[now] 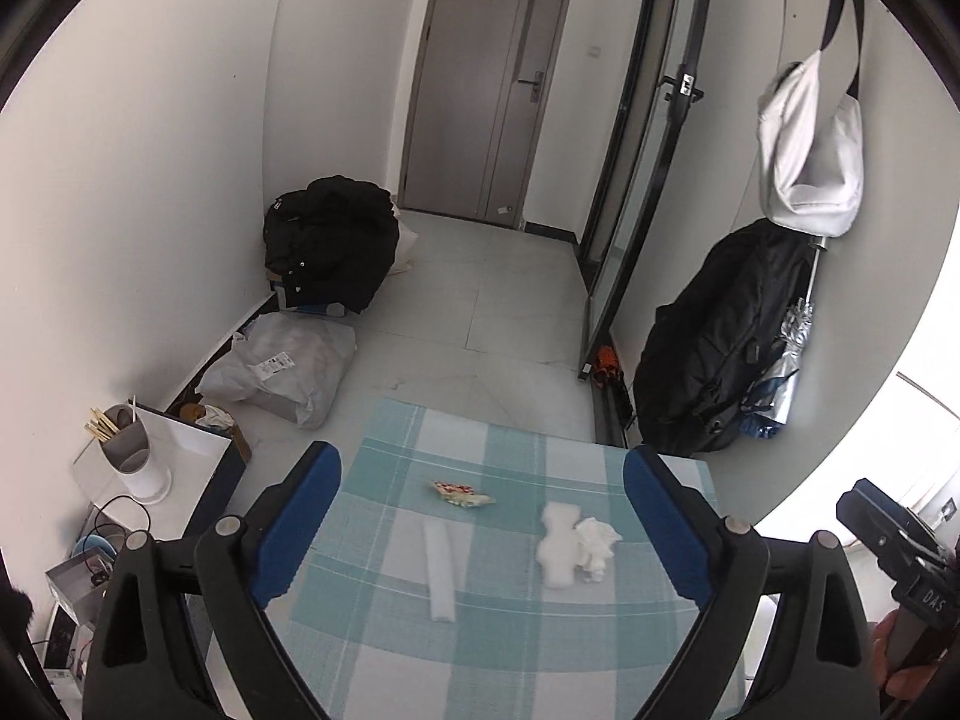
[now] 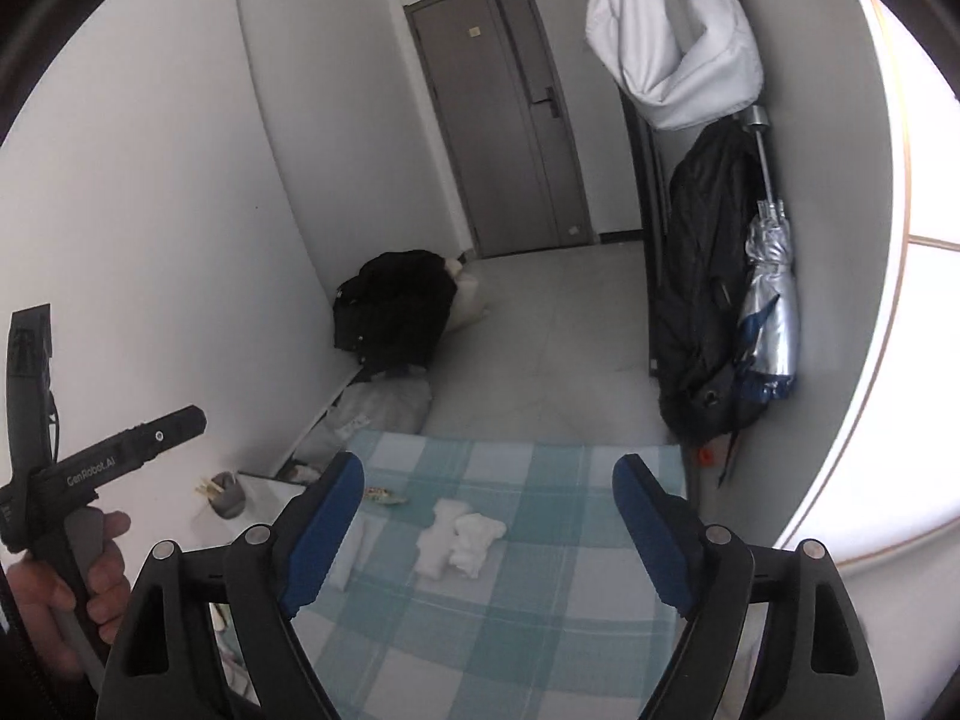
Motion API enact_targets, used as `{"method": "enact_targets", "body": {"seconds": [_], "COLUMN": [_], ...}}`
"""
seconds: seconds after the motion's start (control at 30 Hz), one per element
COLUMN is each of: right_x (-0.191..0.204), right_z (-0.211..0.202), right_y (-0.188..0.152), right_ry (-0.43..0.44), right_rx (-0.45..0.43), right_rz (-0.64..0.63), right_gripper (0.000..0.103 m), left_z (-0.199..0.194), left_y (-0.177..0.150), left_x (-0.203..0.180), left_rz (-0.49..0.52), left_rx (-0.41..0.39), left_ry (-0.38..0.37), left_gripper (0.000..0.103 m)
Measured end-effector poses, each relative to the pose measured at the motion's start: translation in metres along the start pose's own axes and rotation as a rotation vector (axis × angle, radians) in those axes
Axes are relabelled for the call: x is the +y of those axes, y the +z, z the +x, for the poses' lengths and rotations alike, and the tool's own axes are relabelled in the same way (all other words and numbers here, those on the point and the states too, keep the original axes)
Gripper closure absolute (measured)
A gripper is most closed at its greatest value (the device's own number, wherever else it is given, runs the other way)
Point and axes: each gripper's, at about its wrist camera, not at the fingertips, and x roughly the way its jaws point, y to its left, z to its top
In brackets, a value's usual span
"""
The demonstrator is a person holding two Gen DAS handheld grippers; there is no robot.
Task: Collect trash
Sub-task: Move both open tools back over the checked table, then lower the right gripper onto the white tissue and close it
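A table with a teal checked cloth (image 1: 510,630) carries the trash. A crumpled candy wrapper (image 1: 461,493) lies near the far middle. A white foam strip (image 1: 439,570) lies in front of it. Crumpled white tissues (image 1: 573,543) lie to the right. My left gripper (image 1: 480,534) is open and empty, held above the cloth with the trash between its blue pads. My right gripper (image 2: 489,528) is open and empty above the same cloth (image 2: 510,630), with the tissues (image 2: 459,546) between its fingers and the wrapper (image 2: 387,497) beside the left pad. The foam strip (image 2: 354,552) is partly hidden.
A white side cabinet (image 1: 174,468) with a grey cup of sticks (image 1: 123,444) stands left of the table. Plastic bags (image 1: 282,366) and a black coat pile (image 1: 330,240) lie on the floor by the left wall. A black backpack (image 1: 720,354), an umbrella and a white bag (image 1: 810,144) hang at right.
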Motion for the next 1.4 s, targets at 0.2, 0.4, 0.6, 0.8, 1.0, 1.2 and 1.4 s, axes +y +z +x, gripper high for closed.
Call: {"method": "enact_targets", "body": {"seconds": [0.2,0.4,0.6,0.8,1.0,1.2,1.4], "right_x": [0.011,0.015,0.011,0.0,-0.01,-0.018,-0.004], "right_z": [0.046,0.089,0.14,0.182,0.215,0.24,0.239], "right_y": [-0.012,-0.019,-0.021,-0.036,-0.054,-0.07,-0.072], "right_ry": [-0.003,0.003,0.009,0.012,0.022,0.054,0.057], "right_rx": [0.075,0.163,0.261,0.341,0.442,0.557,0.537], "right_rz": [-0.02,-0.054,-0.075,-0.056,0.019,0.083,0.011], "right_gripper": [0.012,0.012,0.012,0.013,0.014,0.034,0.052], "left_z": [0.017,0.031,0.037,0.052,0.063,0.071,0.08], "left_y": [-0.008,-0.007,-0.004,-0.009,-0.013,-0.012,-0.012], "left_x": [0.031,0.051,0.054,0.057,0.058,0.063,0.066], "left_rz": [-0.03,-0.062,-0.042,-0.046,-0.048,-0.062,-0.081], "left_rx": [0.018,0.041,0.038,0.108,0.16,0.186,0.223], "left_ry": [0.023,0.065,0.095,0.081,0.074,0.091,0.089], "left_gripper": [0.009,0.009,0.009,0.009,0.009,0.009,0.009]}}
